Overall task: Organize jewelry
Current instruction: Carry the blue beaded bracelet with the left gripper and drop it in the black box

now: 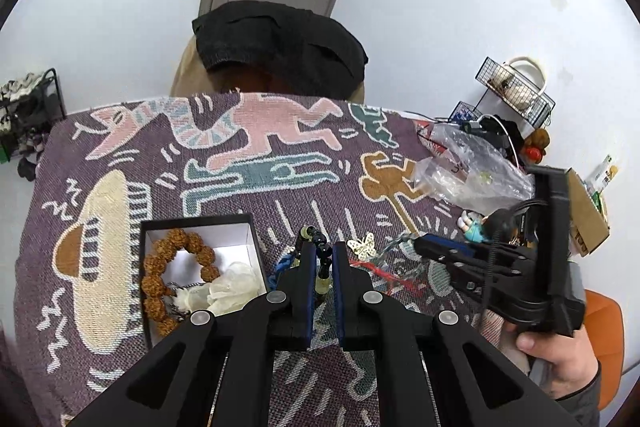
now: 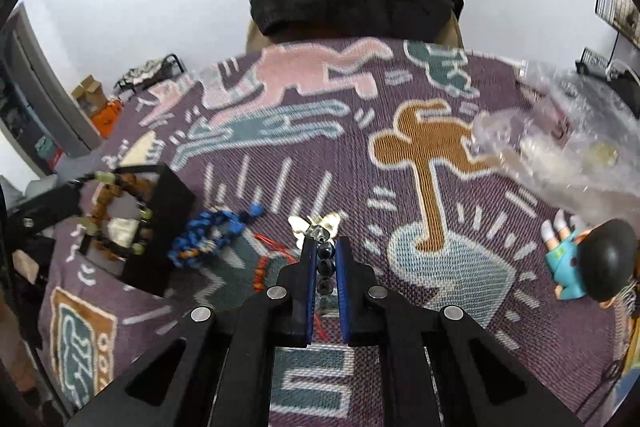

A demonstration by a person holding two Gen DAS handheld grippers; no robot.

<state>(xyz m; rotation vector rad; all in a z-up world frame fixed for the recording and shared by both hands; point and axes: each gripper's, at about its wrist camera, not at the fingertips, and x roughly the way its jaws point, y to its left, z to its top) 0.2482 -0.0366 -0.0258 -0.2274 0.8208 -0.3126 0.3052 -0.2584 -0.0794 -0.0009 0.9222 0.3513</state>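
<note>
Right wrist view: right gripper [image 2: 323,247] clamped on dark bead strand [image 2: 325,267], left gripper [image 1: 320,251] pinching pale-and-dark bead bracelet [image 1: 322,267].

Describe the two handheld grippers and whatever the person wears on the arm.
Both the left gripper and right gripper are matte black plastic, with triangular cut-outs in the linkages, round silver pivot pins and blue pads lining the fingers. In the left wrist view the right one shows a boxy black body, a thin black cable and a dark grey sleeve cuff.
</note>
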